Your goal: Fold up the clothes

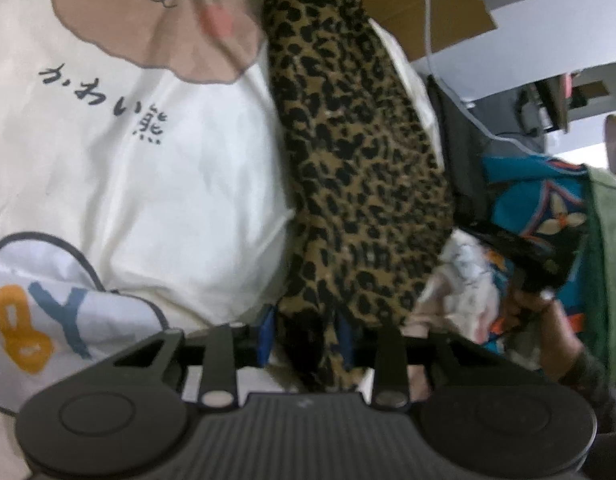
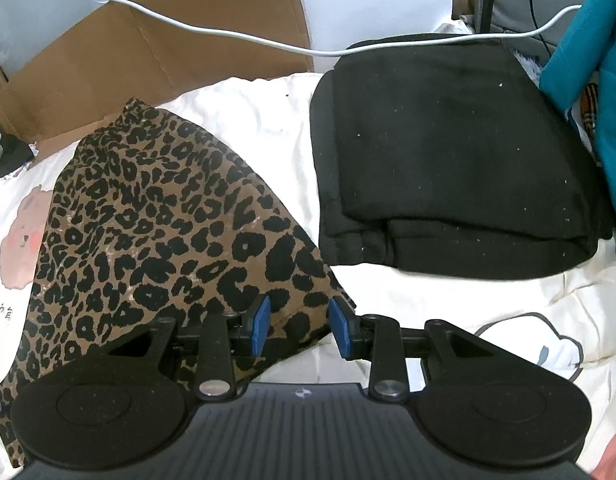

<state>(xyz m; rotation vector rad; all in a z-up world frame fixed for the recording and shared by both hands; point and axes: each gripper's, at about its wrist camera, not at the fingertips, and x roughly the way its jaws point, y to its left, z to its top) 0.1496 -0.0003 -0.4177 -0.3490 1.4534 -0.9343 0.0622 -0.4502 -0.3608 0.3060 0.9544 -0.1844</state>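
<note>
Left claw (image 1: 305,336) clamped on leopard-print garment (image 1: 348,184); right claw (image 2: 297,326) level, apart astride its corner

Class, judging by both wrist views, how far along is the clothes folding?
Done: a black garment lies folded on the white printed sheet. In hand: the leopard-print garment, bunched between the left gripper pads; the right gripper straddles its near edge, its pads apart. Left: the leopard piece lies loose, not yet folded flat, and a heap of colourful clothes waits at the right of the left wrist view.
</note>
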